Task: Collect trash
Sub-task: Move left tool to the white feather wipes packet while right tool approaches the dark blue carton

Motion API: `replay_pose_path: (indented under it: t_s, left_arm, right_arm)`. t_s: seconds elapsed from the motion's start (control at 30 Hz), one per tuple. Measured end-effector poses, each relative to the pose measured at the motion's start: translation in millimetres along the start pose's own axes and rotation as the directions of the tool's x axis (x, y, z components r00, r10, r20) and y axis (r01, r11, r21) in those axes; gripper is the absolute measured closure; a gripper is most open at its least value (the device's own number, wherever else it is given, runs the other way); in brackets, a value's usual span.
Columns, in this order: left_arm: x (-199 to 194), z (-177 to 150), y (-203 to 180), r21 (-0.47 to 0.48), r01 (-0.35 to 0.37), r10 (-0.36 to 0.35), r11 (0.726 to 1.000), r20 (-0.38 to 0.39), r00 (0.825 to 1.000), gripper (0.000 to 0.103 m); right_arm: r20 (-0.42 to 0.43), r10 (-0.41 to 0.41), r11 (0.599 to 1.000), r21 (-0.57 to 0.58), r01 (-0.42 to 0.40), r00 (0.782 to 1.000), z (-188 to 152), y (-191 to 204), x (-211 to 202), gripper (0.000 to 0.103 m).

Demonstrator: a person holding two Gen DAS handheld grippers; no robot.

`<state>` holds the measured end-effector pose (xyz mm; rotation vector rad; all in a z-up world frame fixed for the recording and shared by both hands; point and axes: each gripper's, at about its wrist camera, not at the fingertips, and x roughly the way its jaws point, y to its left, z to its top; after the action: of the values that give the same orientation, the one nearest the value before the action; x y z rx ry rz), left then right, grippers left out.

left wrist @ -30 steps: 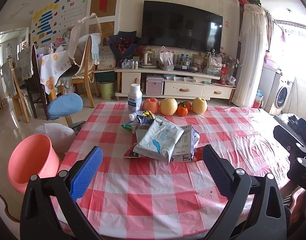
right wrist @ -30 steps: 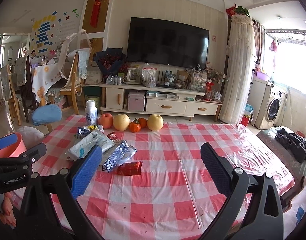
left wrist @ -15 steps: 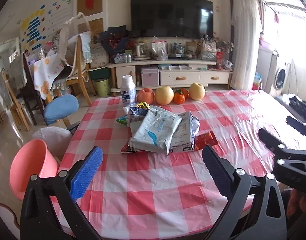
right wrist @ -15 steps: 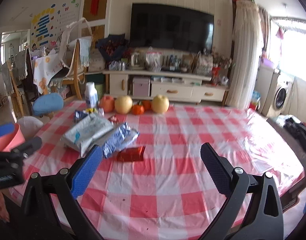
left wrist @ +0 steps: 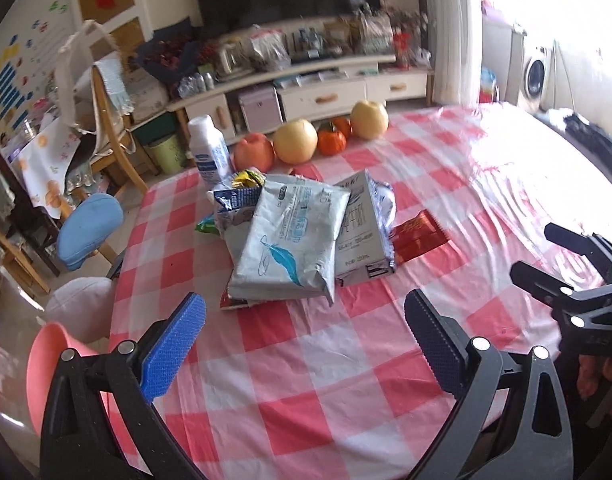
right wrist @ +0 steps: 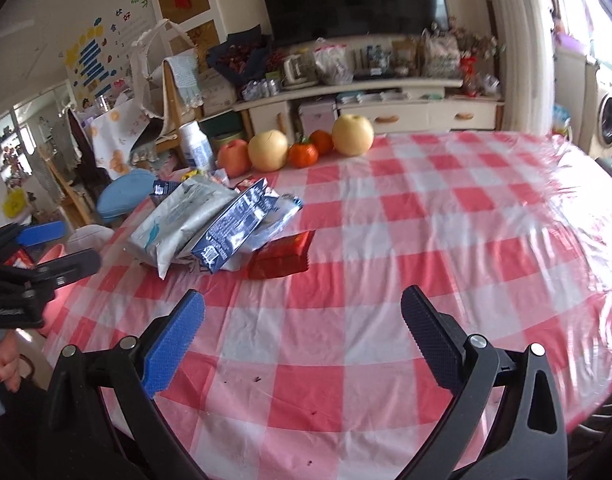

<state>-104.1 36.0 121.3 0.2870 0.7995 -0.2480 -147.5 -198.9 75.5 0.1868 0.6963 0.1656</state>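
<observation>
At the far left of my left wrist view I see a pink bucket [left wrist: 46,364] on the floor beside the tabletop [left wrist: 345,360]; I cannot tell what it holds from this angle. My left hand-held gripper [left wrist: 306,340] hangs released over the checked cloth, fingers spread wide with nothing between them, just short of the trash. A white bottle [left wrist: 208,152] stands upright at the far edge, with a row of fruit [left wrist: 296,146] just beside it to the right. In front of these lies the trash pile: a grey pouch with a blue feather print [left wrist: 288,240] lies on top, overlapping a silver wrapper [left wrist: 361,232] to its right, and a red wrapper [left wrist: 417,234] lies flat against that wrapper's right side. Small crumpled packets [left wrist: 236,196] poke out behind the pouch. At the right edge of this view my right hand-held gripper [left wrist: 565,268] comes in from the side. In its own camera, the right hand-held gripper [right wrist: 302,336] is likewise released, fingers wide apart and empty above bare cloth, with the red wrapper [right wrist: 282,254] near and ahead, left of centre.
</observation>
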Motion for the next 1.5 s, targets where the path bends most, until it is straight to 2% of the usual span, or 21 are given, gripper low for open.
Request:
replay_pose_path:
  t_s: [0.4,0.6,0.7,0.8,0.93,1.13,1.2,1.27,1.4,1.5]
  left_arm:
    - [61.0,27.4,7.1,0.058,-0.017,0.022,0.998,-0.097,0.995,0.005]
    - [82.7,33.8,9.0,0.060,0.002,0.006,0.998,-0.136,0.991,0.005]
    - [93.3,37.4,8.7,0.063,0.013,-0.003,0.998,-0.154,0.988,0.005]
    - [100.1,39.7,10.9,0.060,0.018,-0.008,0.998,-0.162,0.987,0.005]
    - [113.3,42.0,14.2,0.052,0.026,-0.016,0.998,-0.186,0.982,0.005]
    - [126.6,46.7,17.0,0.025,0.046,-0.040,0.999,-0.205,0.978,0.005]
    - [129.2,46.8,17.0,0.015,0.049,-0.045,0.999,-0.208,0.977,0.005]
    - [131.7,46.7,14.9,0.012,0.053,-0.049,0.999,-0.213,0.976,0.005]
    - [132.5,46.9,12.6,0.011,0.055,-0.051,0.998,-0.209,0.977,0.006]
    - [132.5,46.6,9.7,0.007,0.069,-0.066,0.998,-0.205,0.976,0.019]
  right_arm:
    - [-0.057,0.169,0.980,0.114,-0.162,0.984,8.8,-7.9,35.5,0.004]
    - [-0.072,0.292,0.938,0.215,-0.271,0.954,15.1,-13.2,53.6,0.004]
    - [-0.075,0.324,0.928,0.222,-0.301,0.943,18.2,-8.4,61.8,0.004]
    - [-0.077,0.380,0.905,0.236,-0.354,0.922,21.2,-2.7,70.0,0.004]
    - [-0.079,0.421,0.889,0.233,-0.394,0.904,28.5,6.1,80.7,0.005]
    - [-0.088,0.466,0.862,0.269,-0.429,0.881,36.2,11.7,99.4,0.017]
    - [-0.095,0.462,0.864,0.271,-0.423,0.882,38.7,11.9,106.4,0.020]
    - [-0.104,0.477,0.854,0.290,-0.432,0.873,39.7,11.0,113.8,0.028]
    - [-0.116,0.497,0.837,0.326,-0.440,0.860,39.2,8.4,123.3,0.031]
    - [-0.123,0.489,0.839,0.338,-0.427,0.864,37.8,6.3,129.1,0.033]
